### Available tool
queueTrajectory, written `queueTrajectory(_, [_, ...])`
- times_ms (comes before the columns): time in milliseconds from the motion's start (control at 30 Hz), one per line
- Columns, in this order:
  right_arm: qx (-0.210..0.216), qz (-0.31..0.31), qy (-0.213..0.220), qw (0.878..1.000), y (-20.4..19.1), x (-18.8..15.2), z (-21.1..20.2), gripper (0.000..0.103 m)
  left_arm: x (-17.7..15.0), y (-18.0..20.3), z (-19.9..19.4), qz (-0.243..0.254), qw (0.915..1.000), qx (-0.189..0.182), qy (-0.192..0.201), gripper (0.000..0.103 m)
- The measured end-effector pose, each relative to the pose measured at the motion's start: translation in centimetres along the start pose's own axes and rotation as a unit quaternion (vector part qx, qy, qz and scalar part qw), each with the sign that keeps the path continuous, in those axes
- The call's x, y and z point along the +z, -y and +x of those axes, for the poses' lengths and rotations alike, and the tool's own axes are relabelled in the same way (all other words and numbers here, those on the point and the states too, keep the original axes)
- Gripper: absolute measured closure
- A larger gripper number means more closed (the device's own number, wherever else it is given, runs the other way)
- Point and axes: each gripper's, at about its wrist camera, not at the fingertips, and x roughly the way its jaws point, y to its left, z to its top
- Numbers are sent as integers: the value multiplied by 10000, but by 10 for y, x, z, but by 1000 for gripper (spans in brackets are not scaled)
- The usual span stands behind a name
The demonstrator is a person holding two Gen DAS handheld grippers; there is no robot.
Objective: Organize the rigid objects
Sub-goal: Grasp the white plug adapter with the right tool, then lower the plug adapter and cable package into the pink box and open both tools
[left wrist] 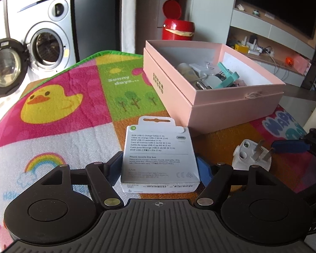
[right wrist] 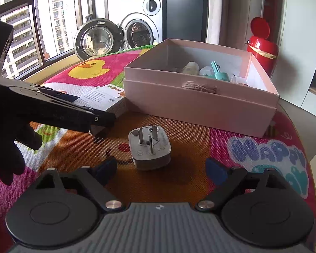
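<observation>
Cable box [left wrist: 160, 158] lying flat on the colourful play mat [left wrist: 73, 97] covering the worktop, label side facing up, just in front of the pink box [left wrist: 221, 109]. Sitting between the fingers of the left claw [left wrist: 159, 166], which is standing wide, blue pads resting against both of its long sides and gripping it. Holding that claw from behind in the right wrist view: a dark-gloved hand [right wrist: 4, 164]. Plug adapter [right wrist: 149, 147] lying on the orange patch of the mat to the right of the cable box, prongs pointing up, near the pink box but not touching it. Right claw [right wrist: 162, 169] hovering just short of the plug adapter, spread wide, holding nothing, pads touching nothing. Resting inside the lidless pink box: a teal piece [left wrist: 227, 78] among several white and cream items.
</observation>
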Motion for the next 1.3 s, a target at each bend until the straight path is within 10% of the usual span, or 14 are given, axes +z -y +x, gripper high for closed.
queueTrajectory(200, [166,-308,-81,9994,-10,15,5,63,-15,1,-15,24,9998,-118,155,28])
queueTrajectory(533, [206,-536,256,9980,1,29,-67,65,-19,15,-72,279,9946,-873,481,28])
queueTrajectory(833, [-492,-384,1739,9828,37,120,-133,65,130,12,-92,29,9745,-1096,1957,28])
queueTrajectory(1000, [-873,-228,1600,9830,49,152,-91,65,190,-4,-19,-734,9790,-1011,1610,28])
queueTrajectory(1300, [-913,-3,381,9951,69,129,22,64,173,15,70,-326,9937,-784,733,28])
